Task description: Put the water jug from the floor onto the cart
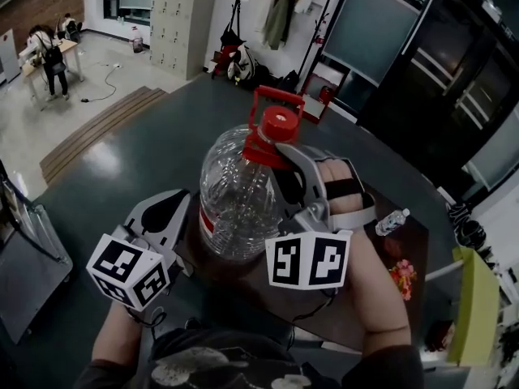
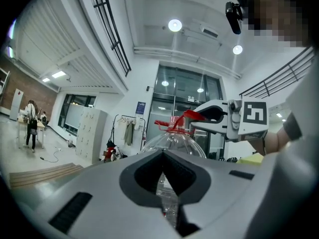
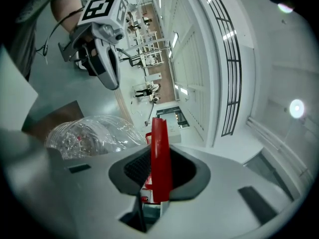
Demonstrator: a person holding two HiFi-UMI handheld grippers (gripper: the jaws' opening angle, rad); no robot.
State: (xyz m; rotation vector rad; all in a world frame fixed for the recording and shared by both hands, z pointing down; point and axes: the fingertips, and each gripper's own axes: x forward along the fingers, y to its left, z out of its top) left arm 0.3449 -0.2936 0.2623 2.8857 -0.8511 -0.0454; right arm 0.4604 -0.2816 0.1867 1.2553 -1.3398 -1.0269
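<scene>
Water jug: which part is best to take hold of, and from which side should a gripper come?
Take the red handle above the cap, coming level from the right, as the right gripper does. The handle is a thin flat strap that fits between the jaws; the jug's clear body is wide, round and smooth, probably too big to clamp.

The head view is dim and low in contrast, brightest on the pale floor (image 1: 113,51) at upper left, with a dull sheen on the dark floor (image 1: 146,160) nearer in. Highlights glint on the jug (image 1: 239,193). Both gripper views are brighter, bowed hard by the wide lens and black at the corners. Round ceiling lamps (image 2: 175,25) flare white in the left one. The nearest foreground in both is soft.
</scene>
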